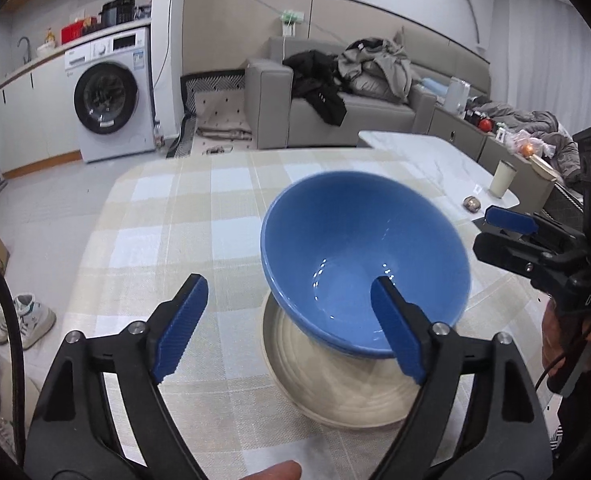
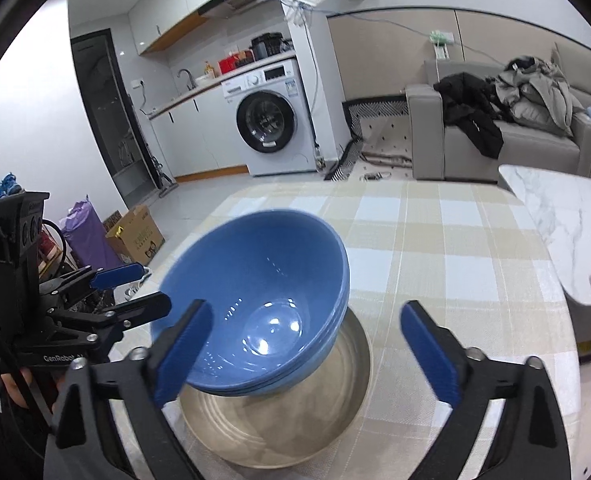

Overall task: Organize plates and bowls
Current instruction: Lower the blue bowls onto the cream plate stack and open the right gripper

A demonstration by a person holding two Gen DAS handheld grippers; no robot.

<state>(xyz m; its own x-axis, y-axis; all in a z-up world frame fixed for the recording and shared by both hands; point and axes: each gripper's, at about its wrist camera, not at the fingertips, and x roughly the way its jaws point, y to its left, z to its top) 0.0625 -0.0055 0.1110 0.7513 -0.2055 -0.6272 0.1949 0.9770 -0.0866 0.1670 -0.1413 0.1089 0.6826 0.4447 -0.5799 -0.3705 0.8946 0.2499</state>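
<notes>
Stacking step looks just completed: a nest of blue bowls [image 2: 255, 304] is seen resting in a cream plate [image 2: 279, 420] on the checked tablecloth [image 2: 435, 240]. Layered rims along the lower edge suggest several bowls, exact count cannot be told.

Bowl stack is tilted, leaning off-centre in the plate rather than seated flat. Edges are blurred, so whether it is settled or rocking cannot be told.

Left gripper [image 1: 291, 324] is spread wide; the bowl's near rim is seen between the fingers, with the right-hand pad [image 1: 395, 328] overlapping the bowl in view, but no pinch is made. Right gripper [image 2: 307, 352] is also spread wide, one pad [image 2: 183, 356] over the bowl's near side, the other well clear. Nothing is held by either tool.

Judgement: release phase, bowls delivered to the plate, both tools free.

Next move, as judged:
- Stack is checked for a level seat; if leaning, the rim is nudged or re-gripped and centred.
- Any re-grip is made on the rim, thin edge between pads, with a slow close, since glazed ware is likely slippery.
- Tools are cleared upward before moving sideways, so the rim is not clipped.

No other plates or bowls are visible on the cloth; a cup [image 1: 502, 178] stands on the marble table [image 1: 435, 152] beyond.
</notes>
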